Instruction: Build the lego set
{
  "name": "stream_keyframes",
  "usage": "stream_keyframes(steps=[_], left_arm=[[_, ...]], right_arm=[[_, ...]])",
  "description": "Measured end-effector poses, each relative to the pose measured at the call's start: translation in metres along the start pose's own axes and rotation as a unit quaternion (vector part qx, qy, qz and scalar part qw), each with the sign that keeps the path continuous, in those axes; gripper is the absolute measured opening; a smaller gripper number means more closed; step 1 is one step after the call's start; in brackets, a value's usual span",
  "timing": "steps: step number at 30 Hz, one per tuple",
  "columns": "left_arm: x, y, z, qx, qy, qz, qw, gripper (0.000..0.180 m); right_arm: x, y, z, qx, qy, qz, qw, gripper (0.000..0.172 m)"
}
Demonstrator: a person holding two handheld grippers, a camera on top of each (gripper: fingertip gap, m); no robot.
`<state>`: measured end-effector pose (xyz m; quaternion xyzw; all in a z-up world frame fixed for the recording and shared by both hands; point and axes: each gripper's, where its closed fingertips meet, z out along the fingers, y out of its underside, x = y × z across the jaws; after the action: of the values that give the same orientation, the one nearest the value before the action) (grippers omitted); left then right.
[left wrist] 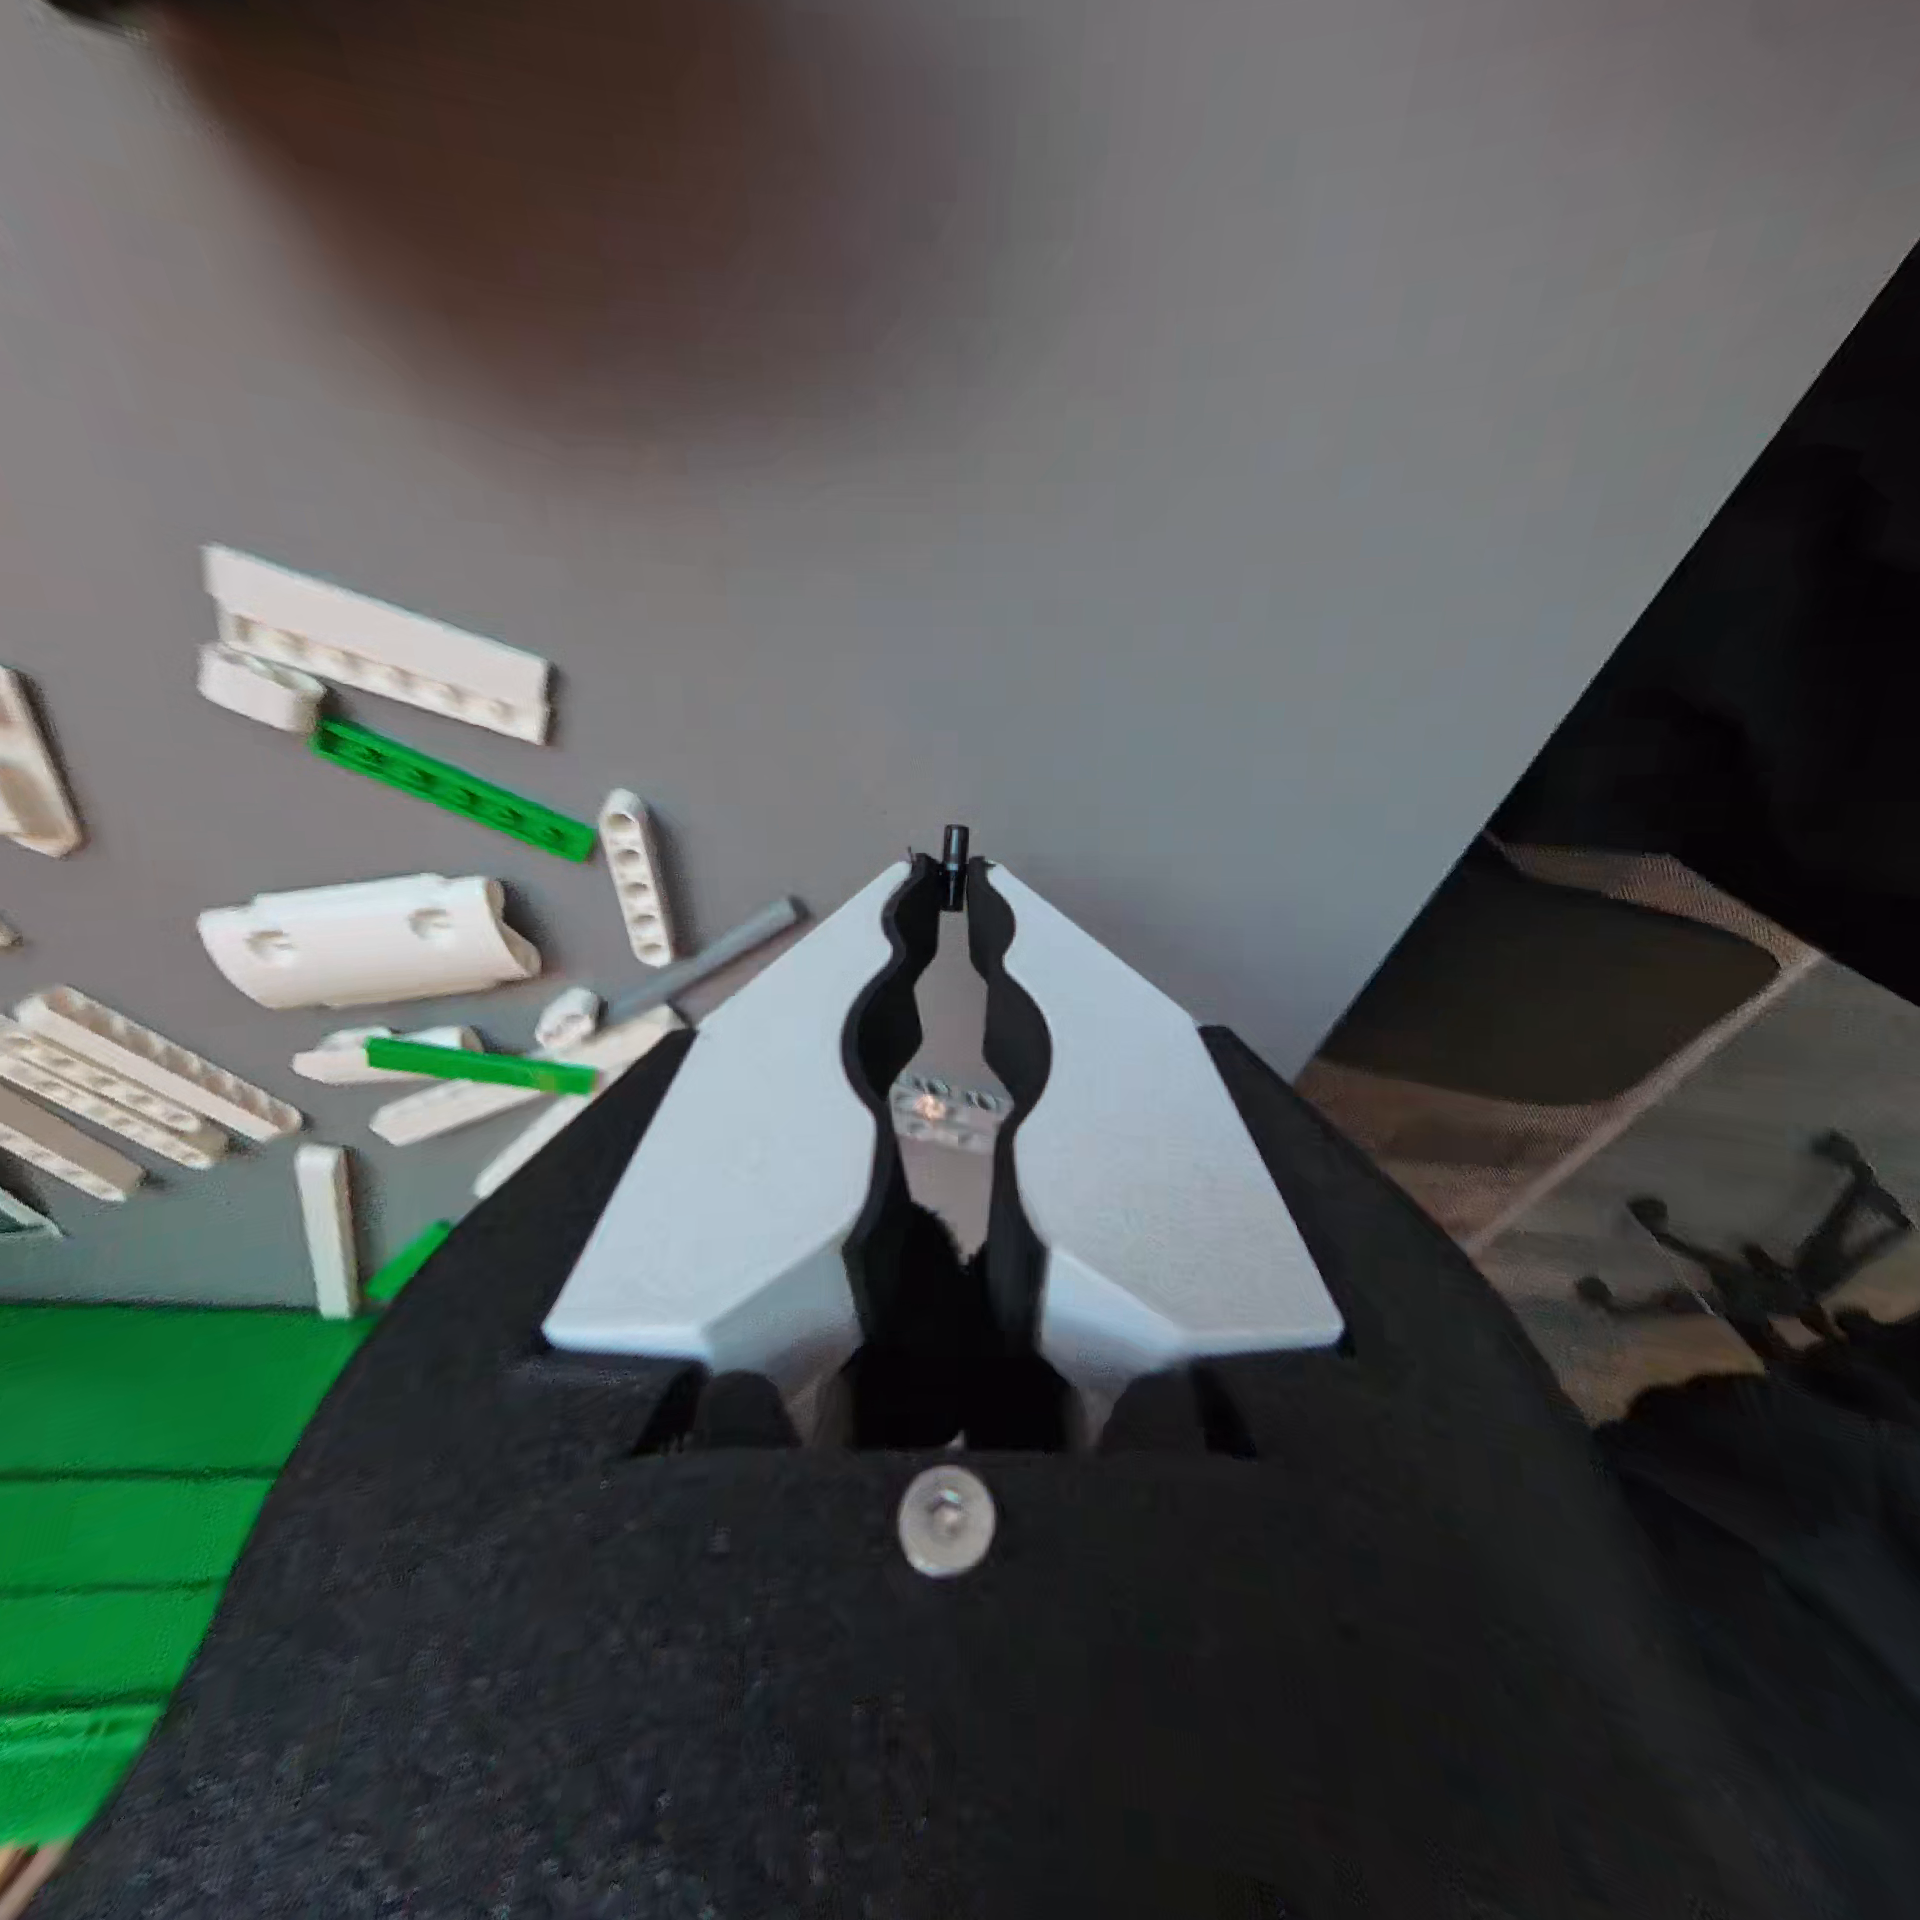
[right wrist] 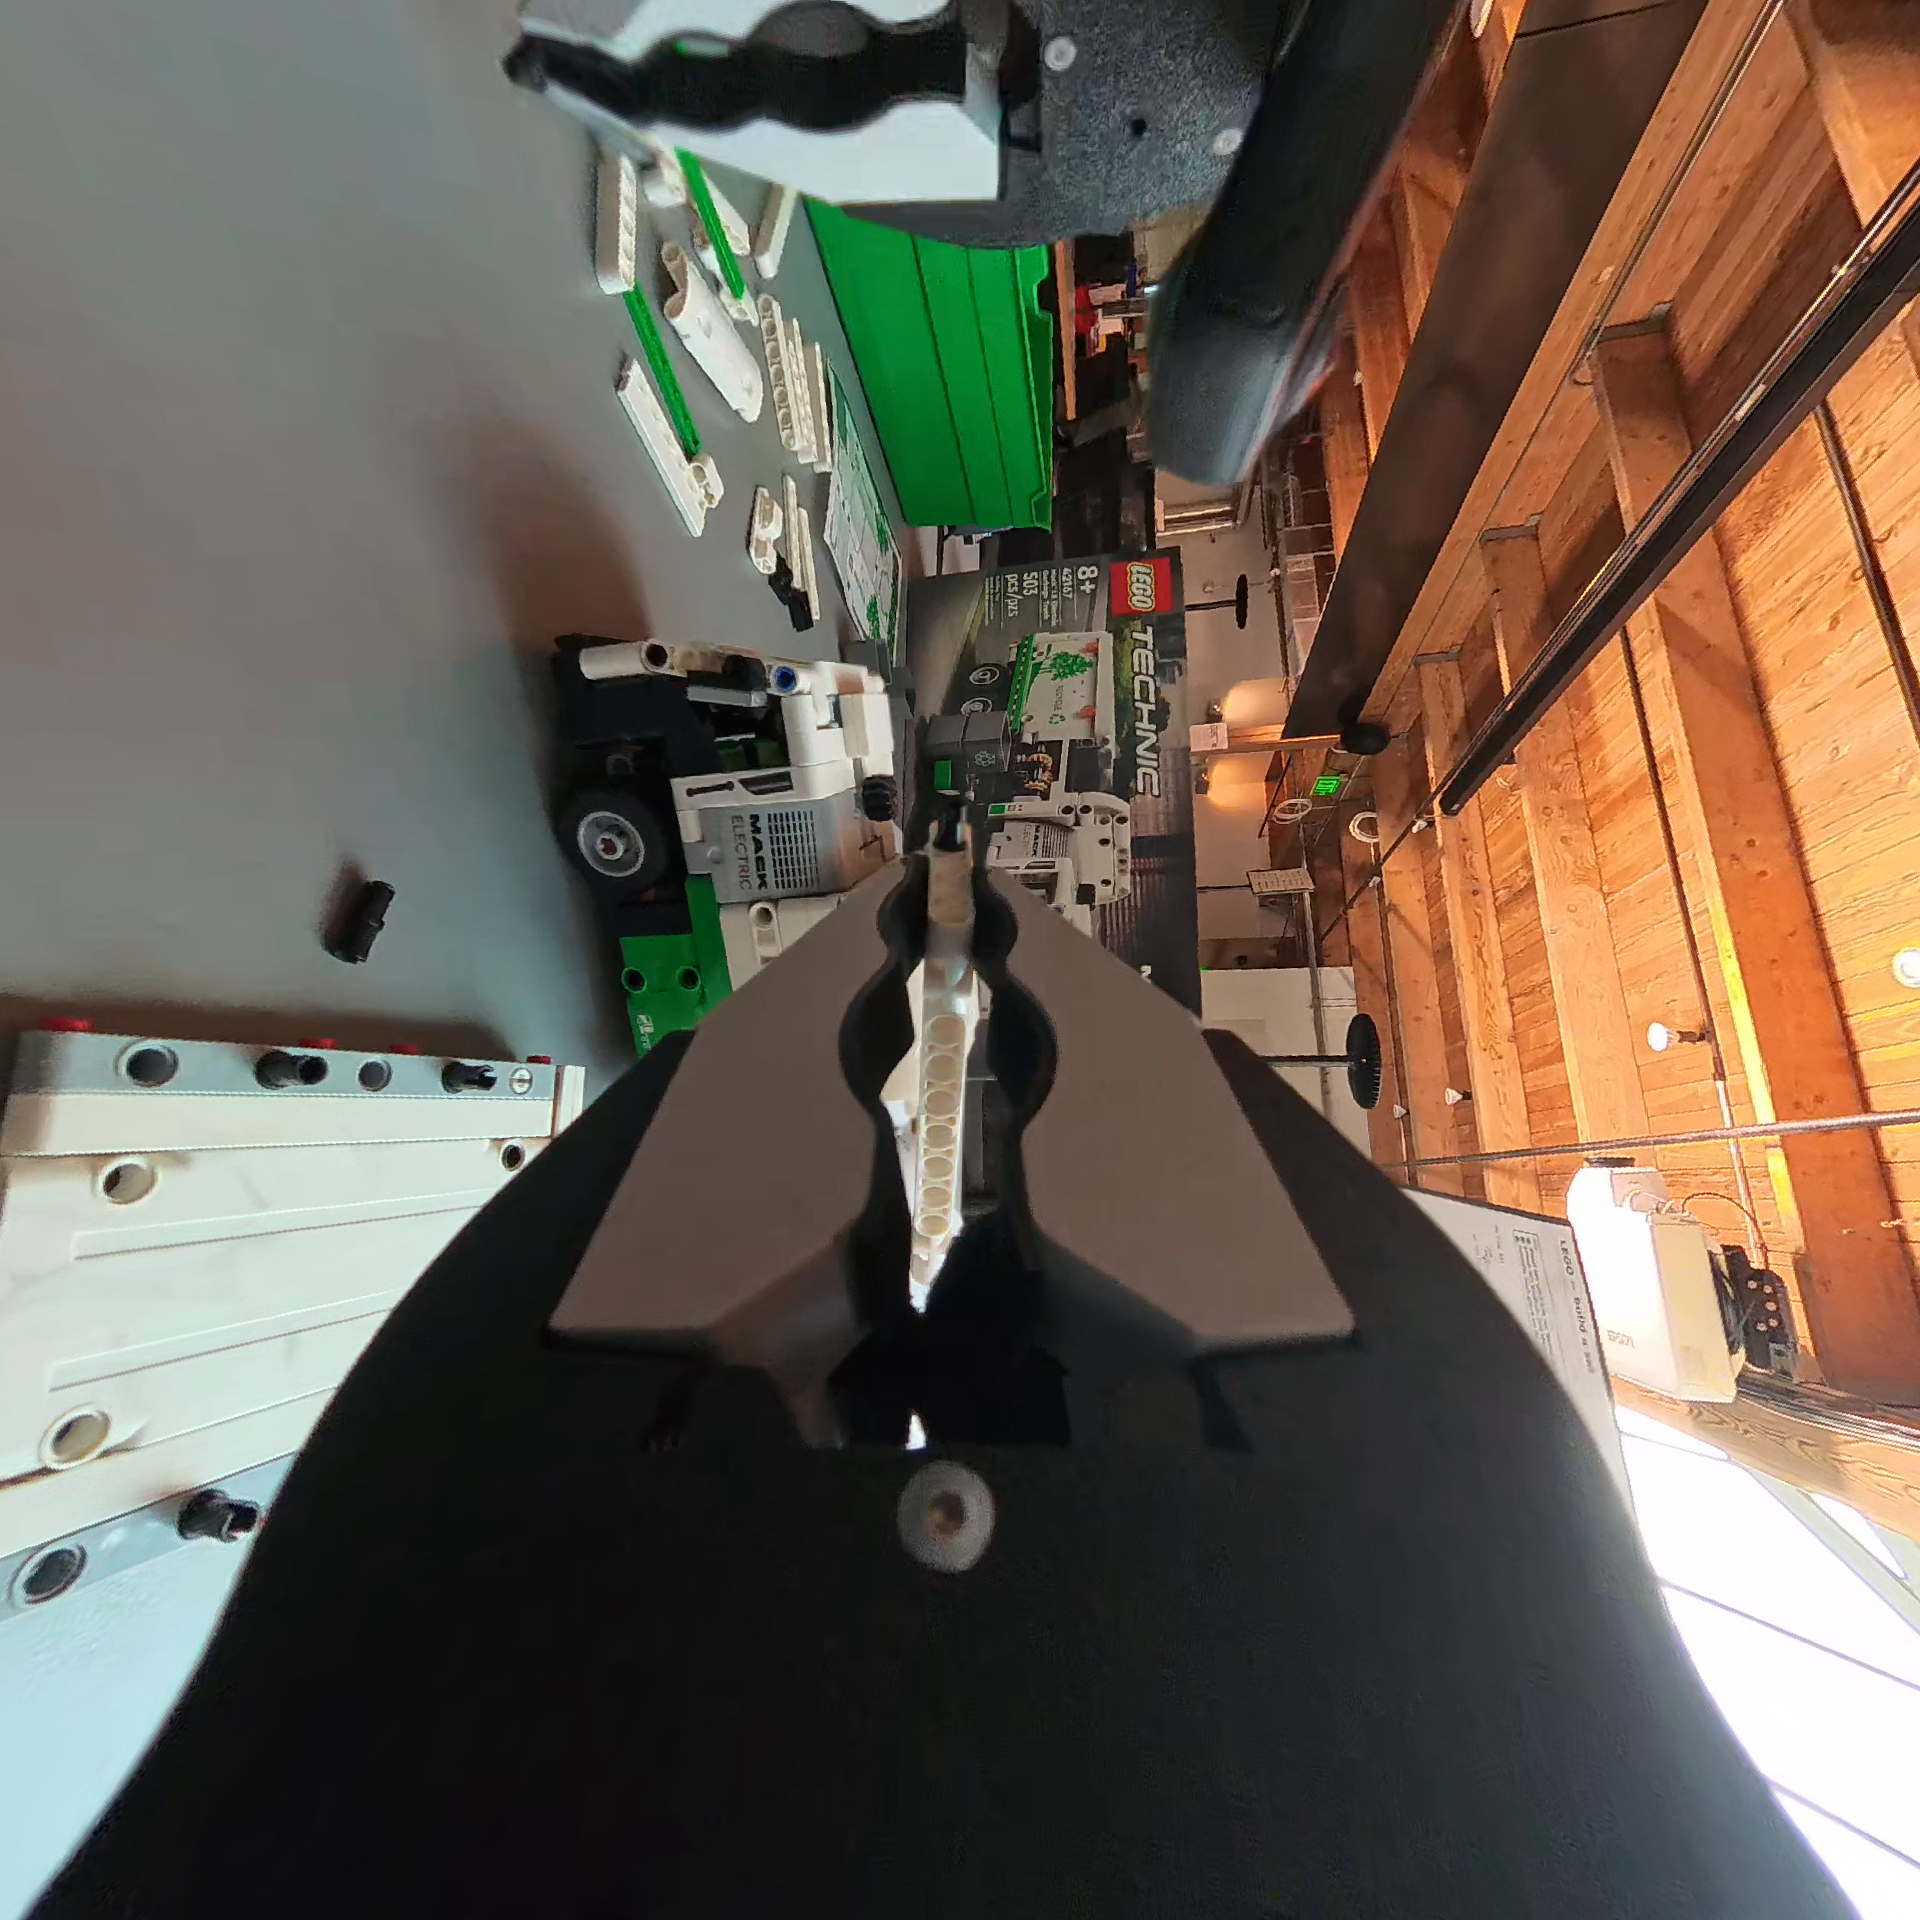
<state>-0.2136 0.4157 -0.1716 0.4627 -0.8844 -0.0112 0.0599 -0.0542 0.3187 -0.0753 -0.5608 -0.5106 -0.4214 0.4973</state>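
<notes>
My left gripper (left wrist: 952, 871) is shut on a small black pin (left wrist: 952, 854) that sticks out past its fingertips, above the grey table (left wrist: 1039, 520). The same gripper shows at the top of the right wrist view (right wrist: 535, 62). My right gripper (right wrist: 948, 883) is shut on a long white beam with holes (right wrist: 940, 1101); the beam runs back between the fingers and a black pin (right wrist: 950, 831) sits at its tip. A partly built white, black and green toy truck (right wrist: 727, 790) stands just beyond the right fingertips.
Loose white and green beams (left wrist: 395, 914) lie left of the left gripper. A green bin (right wrist: 935, 364), the toy's box (right wrist: 1081, 748), a loose black pin (right wrist: 358, 920) and a white panel assembly with pins (right wrist: 208, 1226) sit on the table. The table edge (left wrist: 1507, 790) runs at right.
</notes>
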Motion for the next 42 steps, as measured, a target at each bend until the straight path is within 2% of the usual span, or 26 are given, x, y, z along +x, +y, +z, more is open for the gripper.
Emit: stream_keyframes(steps=[1,4,10,15,19,22,24,26,29,31,32,34,35,38,40,42], left_arm=[[0.007,0.01,0.002,-0.045,0.004,-0.006,0.999,0.004],[0.021,0.027,0.005,-0.131,0.009,-0.014,0.991,0.004],[0.029,0.042,0.015,-0.23,-0.001,-0.046,0.972,0.004],[0.024,0.045,0.025,-0.26,-0.003,-0.078,0.962,0.004],[0.021,0.044,0.025,-0.274,-0.004,-0.072,0.959,0.004],[0.017,0.042,0.021,-0.269,-0.011,-0.052,0.962,0.004],[0.018,0.037,0.02,-0.241,-0.01,-0.048,0.969,0.004],[0.02,0.025,0.02,-0.175,-0.007,-0.047,0.983,0.004],[0.019,-0.006,0.016,-0.013,-0.022,-0.043,0.999,0.004],[0.016,-0.036,0.003,0.135,-0.035,-0.051,0.989,0.004],[0.014,-0.051,-0.006,0.209,-0.042,-0.061,0.975,0.004],[0.008,-0.075,-0.029,0.348,-0.065,-0.073,0.933,0.004],[0.007,-0.085,-0.044,0.417,-0.071,-0.078,0.903,0.004],[0.018,-0.105,-0.1,0.602,-0.034,-0.09,0.793,0.003],[0.027,-0.114,-0.131,0.682,0.005,-0.09,0.725,0.003],[0.036,-0.125,-0.146,0.725,0.021,-0.081,0.683,0.003]], right_arm=[[0.0,-0.002,-0.001,0.001,0.001,-0.003,1.0,0.006],[0.003,-0.003,-0.003,0.001,0.007,-0.011,1.0,0.006],[0.015,-0.002,-0.01,0.003,0.025,-0.005,1.0,0.006],[0.013,0.0,-0.009,-0.002,0.023,-0.011,1.0,0.006],[0.01,0.002,-0.007,-0.005,0.017,-0.011,1.0,0.006],[0.009,0.003,-0.006,-0.006,0.014,-0.01,1.0,0.006],[0.009,0.004,-0.006,-0.009,0.014,-0.012,1.0,0.006],[0.01,0.005,-0.006,-0.011,0.016,-0.011,1.0,0.006],[0.015,0.009,-0.008,-0.016,0.023,-0.01,1.0,0.006],[0.019,0.012,-0.009,-0.017,0.027,-0.004,0.999,0.006],[0.02,0.013,-0.009,-0.017,0.029,0.0,0.999,0.006],[0.019,0.014,-0.009,-0.01,0.023,0.015,1.0,0.006],[0.018,0.012,-0.009,-0.005,0.02,0.023,1.0,0.006],[0.011,0.006,-0.006,0.01,0.007,0.033,0.999,0.006],[0.008,0.003,-0.002,0.011,0.002,0.066,0.998,0.006],[0.006,-0.008,-0.001,0.035,-0.024,0.159,0.986,0.006]])
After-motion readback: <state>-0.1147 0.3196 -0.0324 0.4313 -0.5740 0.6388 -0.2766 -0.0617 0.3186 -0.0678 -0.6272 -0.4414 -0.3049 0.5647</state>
